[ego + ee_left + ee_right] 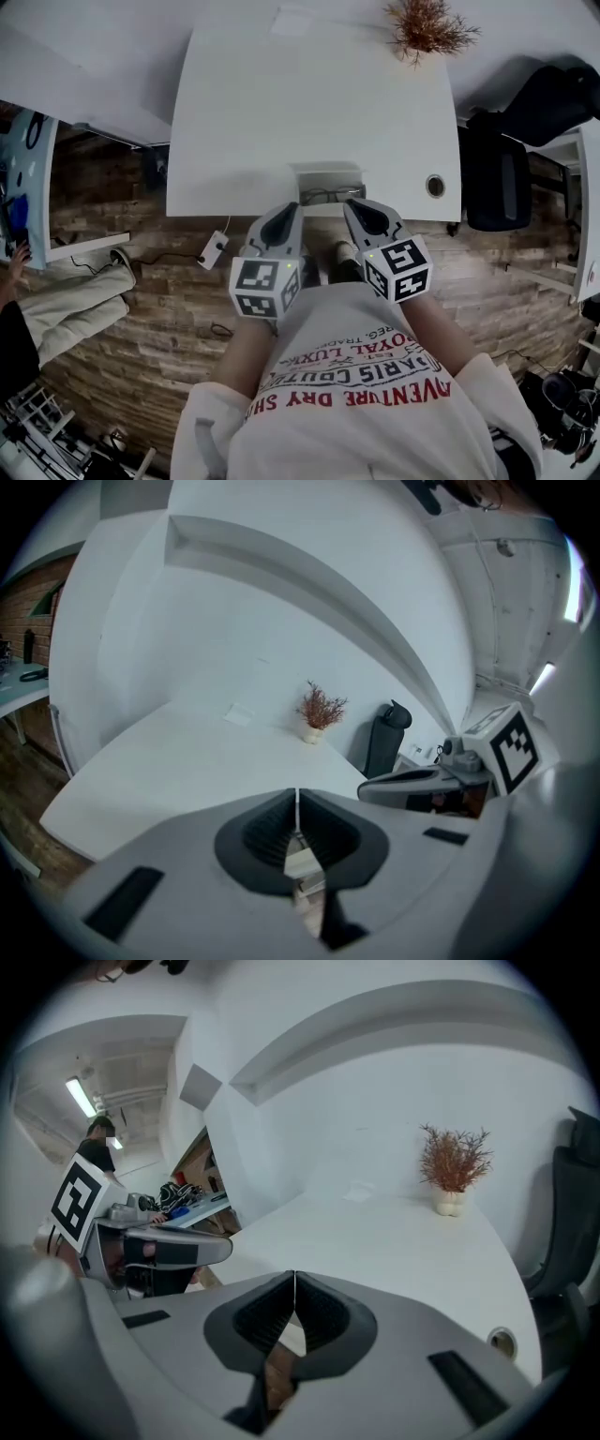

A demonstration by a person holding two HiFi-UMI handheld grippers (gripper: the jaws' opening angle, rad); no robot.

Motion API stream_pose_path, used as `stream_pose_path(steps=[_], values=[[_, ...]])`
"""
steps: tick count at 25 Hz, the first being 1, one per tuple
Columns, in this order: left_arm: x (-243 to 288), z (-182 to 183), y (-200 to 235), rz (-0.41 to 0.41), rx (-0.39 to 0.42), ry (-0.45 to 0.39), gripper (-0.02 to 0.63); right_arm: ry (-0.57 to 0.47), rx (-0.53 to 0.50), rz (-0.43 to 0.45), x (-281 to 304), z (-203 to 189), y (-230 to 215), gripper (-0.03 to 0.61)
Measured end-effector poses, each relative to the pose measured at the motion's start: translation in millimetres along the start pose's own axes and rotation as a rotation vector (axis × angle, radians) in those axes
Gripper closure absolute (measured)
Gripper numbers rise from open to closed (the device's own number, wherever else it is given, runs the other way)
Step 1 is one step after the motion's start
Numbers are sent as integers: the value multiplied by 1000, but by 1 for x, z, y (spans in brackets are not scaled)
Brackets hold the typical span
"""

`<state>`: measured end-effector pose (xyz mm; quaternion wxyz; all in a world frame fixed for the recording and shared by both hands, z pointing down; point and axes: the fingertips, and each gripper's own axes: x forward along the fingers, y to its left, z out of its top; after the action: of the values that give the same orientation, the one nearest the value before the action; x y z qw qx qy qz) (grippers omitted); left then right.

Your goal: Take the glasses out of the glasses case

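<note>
Both tools are up at the table's near edge. The left gripper [287, 210] and the right gripper [353, 206] hover side by side, close in front of the person's printed shirt [361, 375], tips pointing at the white table [253, 122]. Between those tips, right on the near edge, sits the glasses case [323, 172], open, with the glasses [330, 196] lying inside (dark frames, the rest too small to tell). Neither tool touches the case.

Left gripper view: the ribbed pads [269, 829] meet along a thin line with nothing between them. The right gripper view shows the same, pads [266, 1316] pressed together and empty.

Further back on the table are a dried plant in a small pot [427, 26] at the far right corner and a slip of paper [292, 21] near it. A round cable hole [435, 185] sits near the front right edge, and a black chair [502, 164] stands just beside the table on the wooden floor [169, 300].
</note>
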<state>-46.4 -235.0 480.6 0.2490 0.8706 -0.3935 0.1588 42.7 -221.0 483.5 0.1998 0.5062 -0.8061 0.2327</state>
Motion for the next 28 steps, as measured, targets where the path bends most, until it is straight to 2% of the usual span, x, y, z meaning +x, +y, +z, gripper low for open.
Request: stream_pose_path(steps=[4, 9, 13, 15, 16, 23, 28], values=[[8, 0, 12, 31, -25, 13, 600, 98, -71, 106, 22, -6, 9, 566], [13, -7, 25, 109, -87, 21, 601, 235, -201, 200, 42, -24, 8, 565], [21, -22, 25, 153, -130, 45, 600, 294, -287, 251, 58, -38, -3, 548], [22, -31, 24, 178, -154, 57, 600, 333, -334, 295, 65, -47, -5, 481], [22, -35, 24, 191, -167, 61, 600, 351, -359, 310, 68, -51, -6, 469], [21, -50, 27, 257, -233, 68, 600, 435, -572, 382, 89, -67, -13, 462], [22, -50, 32, 285, -268, 64, 600, 486, -663, 427, 93, -79, -14, 460]])
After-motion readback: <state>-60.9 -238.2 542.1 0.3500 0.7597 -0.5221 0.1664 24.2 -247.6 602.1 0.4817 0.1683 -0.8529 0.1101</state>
